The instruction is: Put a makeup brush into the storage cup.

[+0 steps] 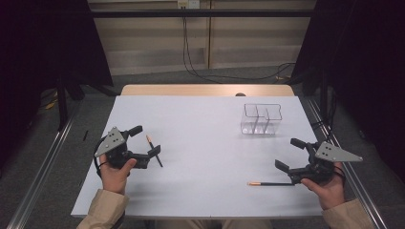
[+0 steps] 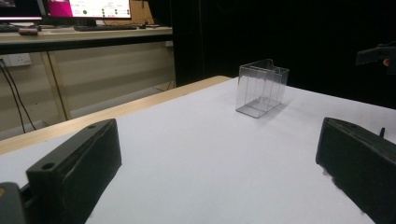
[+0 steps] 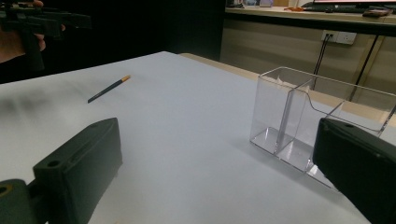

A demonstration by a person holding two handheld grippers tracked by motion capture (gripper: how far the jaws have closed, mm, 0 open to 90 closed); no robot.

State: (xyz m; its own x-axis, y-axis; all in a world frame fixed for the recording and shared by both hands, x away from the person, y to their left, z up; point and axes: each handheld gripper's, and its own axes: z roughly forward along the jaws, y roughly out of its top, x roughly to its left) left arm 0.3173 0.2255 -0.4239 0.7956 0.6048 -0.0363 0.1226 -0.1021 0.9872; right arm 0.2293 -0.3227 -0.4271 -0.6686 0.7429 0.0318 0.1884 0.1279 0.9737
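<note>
On table, clear empty organizer

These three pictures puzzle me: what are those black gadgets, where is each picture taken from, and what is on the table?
A person holds a two-jaw tool in each hand: the left gripper and the right gripper. Both stand open and hold nothing. The high view looks down from above; the other two come from cameras riding on each gripper, so black jaws rise at the bottom. On the white table lie two pencils, one by each gripper, and a clear divided box, apparently empty.
</note>
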